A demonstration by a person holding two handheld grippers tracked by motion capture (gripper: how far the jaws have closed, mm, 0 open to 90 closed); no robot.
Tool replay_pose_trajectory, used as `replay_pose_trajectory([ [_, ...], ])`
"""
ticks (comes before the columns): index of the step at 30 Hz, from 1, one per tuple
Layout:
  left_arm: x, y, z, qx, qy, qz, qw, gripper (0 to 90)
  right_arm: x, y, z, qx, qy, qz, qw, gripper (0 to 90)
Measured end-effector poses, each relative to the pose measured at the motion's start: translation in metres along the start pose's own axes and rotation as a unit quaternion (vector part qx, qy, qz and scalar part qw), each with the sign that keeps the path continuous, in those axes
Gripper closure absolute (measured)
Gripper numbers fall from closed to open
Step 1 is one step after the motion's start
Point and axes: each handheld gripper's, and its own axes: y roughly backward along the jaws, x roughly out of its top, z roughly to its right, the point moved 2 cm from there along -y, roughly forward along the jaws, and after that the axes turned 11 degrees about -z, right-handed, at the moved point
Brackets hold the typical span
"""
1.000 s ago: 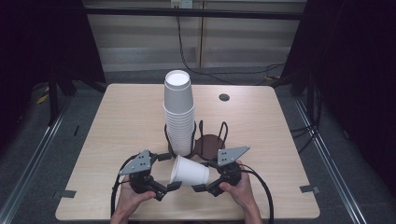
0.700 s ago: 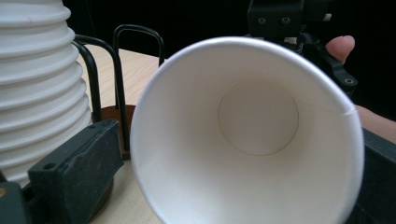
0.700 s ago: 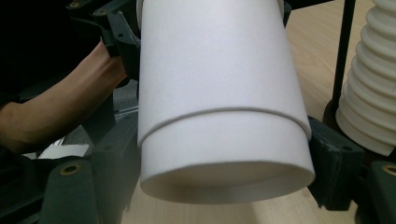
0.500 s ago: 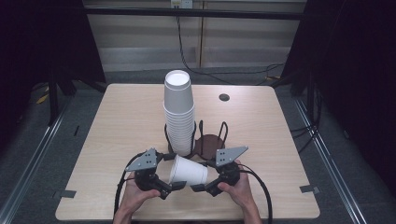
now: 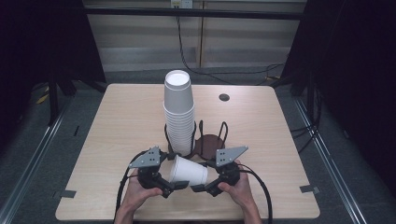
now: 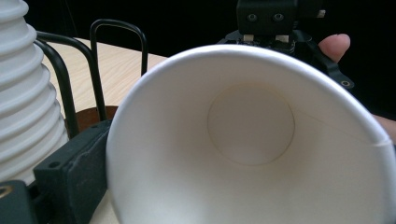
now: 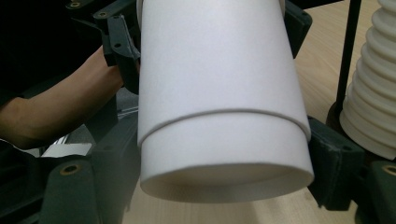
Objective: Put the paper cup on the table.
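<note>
even overhead light, dark surroundings, gripper views softly blurred.

A white paper cup [image 7: 219,93], nested with a second one showing a step line, lies base-toward-camera between the right tool's [image 7: 219,177] black jaws, with the ribbed cup stack [image 7: 373,88] at 3 o'clock on the desk [image 7: 322,56].

A fixed overhead camera faces the pale wooden desk [image 5: 116,126]; both gripper cameras closely share the white paper cup [image 6: 252,140].
</note>
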Motion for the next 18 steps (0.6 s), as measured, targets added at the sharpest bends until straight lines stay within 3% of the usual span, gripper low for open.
replay_pose_trajectory([
  [10,0.0013,0.0019,0.0006,-0.003,-0.005,-0.001,1.0000,3.9,-0.0011,-0.0012,0.0015,0.005,-0.001,-0.003,1.0000,23.2],
  [18,0.0036,0.0048,0.0021,-0.002,-0.011,0.006,0.9999,8.8,-0.0017,-0.0011,0.0031,-0.006,-0.004,0.002,1.0000,19.4],
])
